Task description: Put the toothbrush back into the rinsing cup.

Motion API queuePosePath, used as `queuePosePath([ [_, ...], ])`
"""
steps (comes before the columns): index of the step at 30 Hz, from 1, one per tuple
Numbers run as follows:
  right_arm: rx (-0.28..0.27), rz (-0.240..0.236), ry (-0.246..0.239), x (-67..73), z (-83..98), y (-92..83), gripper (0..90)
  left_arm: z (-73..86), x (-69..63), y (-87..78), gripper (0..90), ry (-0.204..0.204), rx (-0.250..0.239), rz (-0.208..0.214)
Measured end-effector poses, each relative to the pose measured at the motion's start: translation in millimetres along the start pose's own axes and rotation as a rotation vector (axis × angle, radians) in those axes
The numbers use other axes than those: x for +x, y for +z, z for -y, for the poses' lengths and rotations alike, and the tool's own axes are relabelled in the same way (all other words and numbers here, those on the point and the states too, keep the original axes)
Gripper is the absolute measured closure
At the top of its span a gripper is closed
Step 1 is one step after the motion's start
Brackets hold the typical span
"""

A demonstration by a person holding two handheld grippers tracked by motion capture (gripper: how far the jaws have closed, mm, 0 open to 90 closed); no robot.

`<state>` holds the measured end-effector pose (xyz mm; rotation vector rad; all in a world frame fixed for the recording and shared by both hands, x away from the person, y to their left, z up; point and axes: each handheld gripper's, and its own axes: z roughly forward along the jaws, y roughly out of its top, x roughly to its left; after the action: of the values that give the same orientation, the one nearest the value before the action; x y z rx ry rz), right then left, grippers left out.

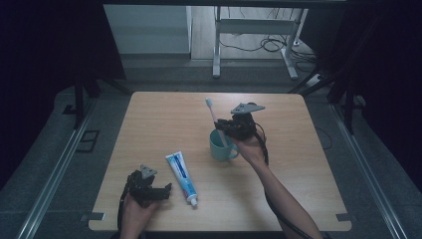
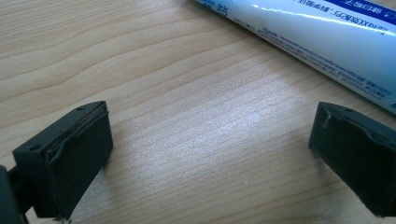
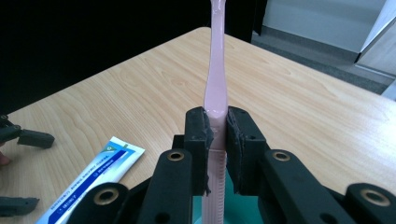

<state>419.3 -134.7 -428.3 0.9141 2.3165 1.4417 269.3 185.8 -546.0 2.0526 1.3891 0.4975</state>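
Wooden table (image 1: 298, 189) is carrying everything. Right gripper (image 3: 217, 140) is clamping a pink plastic toothbrush (image 3: 217, 70) over the teal ceramic mug (image 1: 222, 147) near table centre. Left gripper (image 2: 210, 154) is resting at the near edge, jaws apart; its view is showing print on the white-blue toothpaste tube (image 2: 327, 42).

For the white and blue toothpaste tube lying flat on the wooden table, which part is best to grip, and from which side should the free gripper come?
Grip the white and blue toothpaste tube across its flat middle body, coming from above with jaws spanning its narrow width. It lies flat, cap toward the person, and the open left gripper already sits beside its cap end.
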Motion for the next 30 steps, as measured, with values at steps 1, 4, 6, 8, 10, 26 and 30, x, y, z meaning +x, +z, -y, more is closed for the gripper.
queuePosePath([
  [1,0.004,0.000,0.001,-0.2,1.8,1.2,78.7,0.0,0.0,0.0,0.0,-0.001,0.000,0.000],
  [4,0.009,0.000,0.002,-0.5,5.1,3.5,78.7,0.0,0.0,0.0,0.0,-0.001,0.000,0.000],
  [6,0.019,0.003,0.003,-1.0,9.3,5.9,78.7,0.0,-0.1,0.0,0.0,-0.001,0.000,0.000],
  [8,0.023,0.005,0.006,-1.8,12.9,8.3,78.7,0.0,0.0,0.0,0.0,-0.001,0.000,0.000],
  [10,0.033,0.007,0.015,-3.7,19.7,12.0,78.6,0.0,0.0,0.0,0.0,-0.001,0.000,0.001],
  [26,0.090,0.004,0.047,-9.8,43.7,25.8,78.4,0.2,-0.6,0.0,0.0,-0.008,-0.001,0.000],
  [30,0.093,-0.001,0.058,-10.3,44.9,26.5,78.1,0.2,-0.5,0.0,0.0,-0.008,-0.001,0.000],
])
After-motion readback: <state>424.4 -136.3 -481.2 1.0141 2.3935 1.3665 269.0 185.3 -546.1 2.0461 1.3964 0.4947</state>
